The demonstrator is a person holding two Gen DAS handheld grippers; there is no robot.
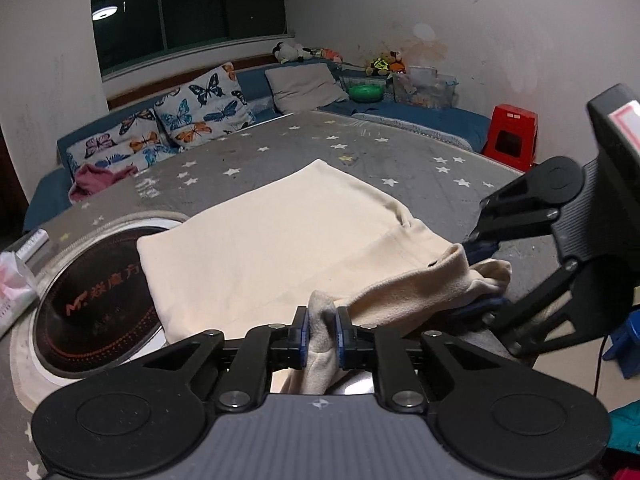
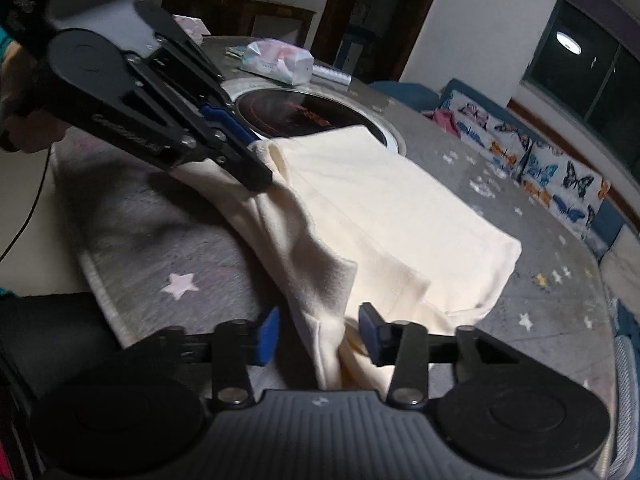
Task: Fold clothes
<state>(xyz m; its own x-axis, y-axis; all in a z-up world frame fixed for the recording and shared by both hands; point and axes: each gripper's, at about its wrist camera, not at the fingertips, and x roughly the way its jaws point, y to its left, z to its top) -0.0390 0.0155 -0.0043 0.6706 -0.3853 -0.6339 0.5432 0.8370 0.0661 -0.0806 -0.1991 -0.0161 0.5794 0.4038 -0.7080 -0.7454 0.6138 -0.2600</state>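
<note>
A cream garment [image 1: 272, 248] lies partly folded on the grey star-patterned table cover [image 1: 360, 152]; it also shows in the right wrist view [image 2: 392, 208]. My left gripper [image 1: 322, 334] is shut on a bunched near edge of the garment; it shows in the right wrist view [image 2: 256, 160] at the upper left, pinching the cloth. My right gripper [image 2: 318, 340] is open, its blue pads either side of a hanging fold of the garment. In the left wrist view the right gripper [image 1: 486, 272] sits at the garment's right corner, around the cloth.
A round induction hob [image 1: 96, 308] is set into the table at the left, partly under the garment. A tissue pack [image 2: 280, 60] lies beyond the hob. Butterfly cushions [image 1: 200, 108] line a blue sofa behind. A red stool [image 1: 512, 132] stands at the right.
</note>
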